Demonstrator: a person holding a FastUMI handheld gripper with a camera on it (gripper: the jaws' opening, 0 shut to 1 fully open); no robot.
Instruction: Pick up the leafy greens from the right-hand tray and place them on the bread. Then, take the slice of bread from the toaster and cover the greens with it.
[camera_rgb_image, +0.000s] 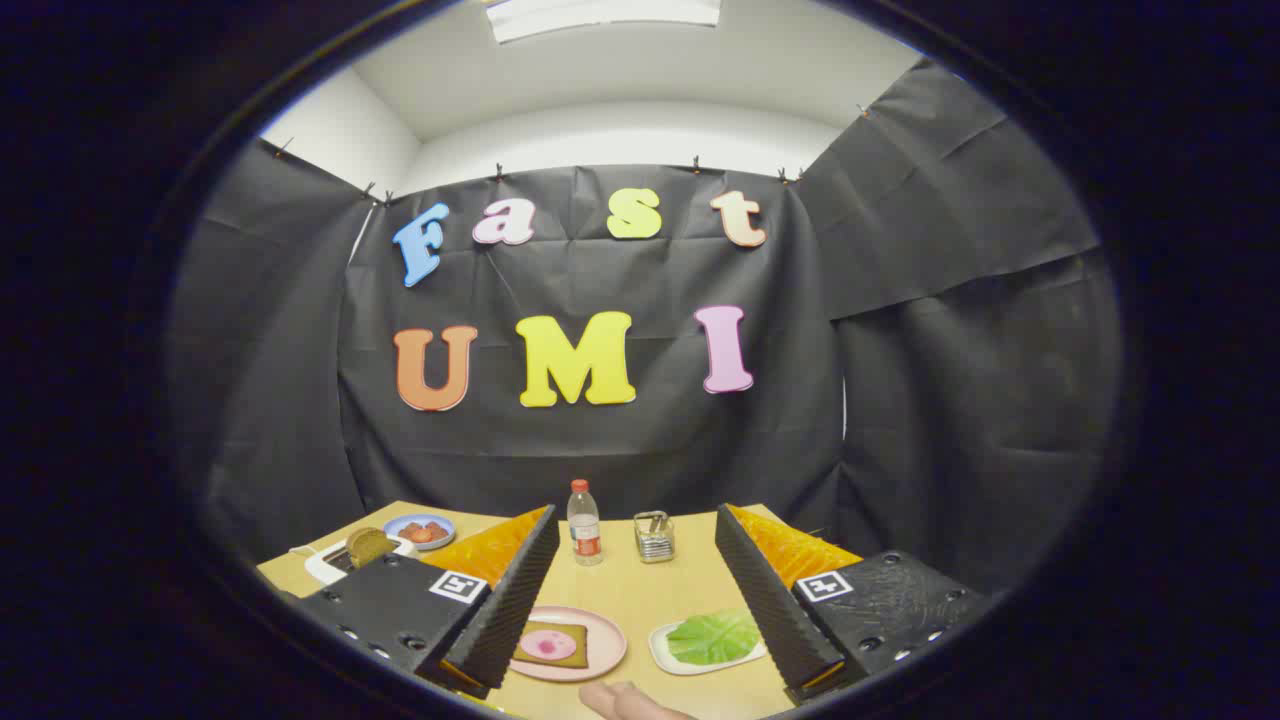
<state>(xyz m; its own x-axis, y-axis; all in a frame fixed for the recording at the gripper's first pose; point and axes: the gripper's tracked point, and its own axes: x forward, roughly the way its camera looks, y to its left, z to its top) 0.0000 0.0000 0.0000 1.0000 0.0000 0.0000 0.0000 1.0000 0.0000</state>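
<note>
Gripper view: gripper (640, 590) is held high above the pale wooden table (640, 590), fingers spread wide apart, nothing held between them

Flat green leafy greens (714, 637) are seen lying on a small white rectangular tray (660, 648), just inside the right finger, near its tip; untouched

Round pink plate (608, 650) is seen between the fingers, just beside the left finger tip, with a brown slice of bread (550, 644) on it carrying a pink topping; no greens on it yet

White toaster (325, 563) is placed beyond the left finger's outer side, with a brown bread slice (369, 545) standing up out of its slot

Small blue plate (420, 528) with reddish pieces is seen behind the toaster; clear plastic bottle with red cap (583, 523) and small metal rack (654, 536) stand further back, between the fingers

A fingertip (625, 700) is seen at the near table edge

Step judged: the first one, greens pick-up not yet begun. Next move calls for a descent toward the white tray with a shift to the right, so the leaf is bracketed by both fingers, then a close on it; leaf looks thin and floppy, so a grip at an edge is likely needed
</note>
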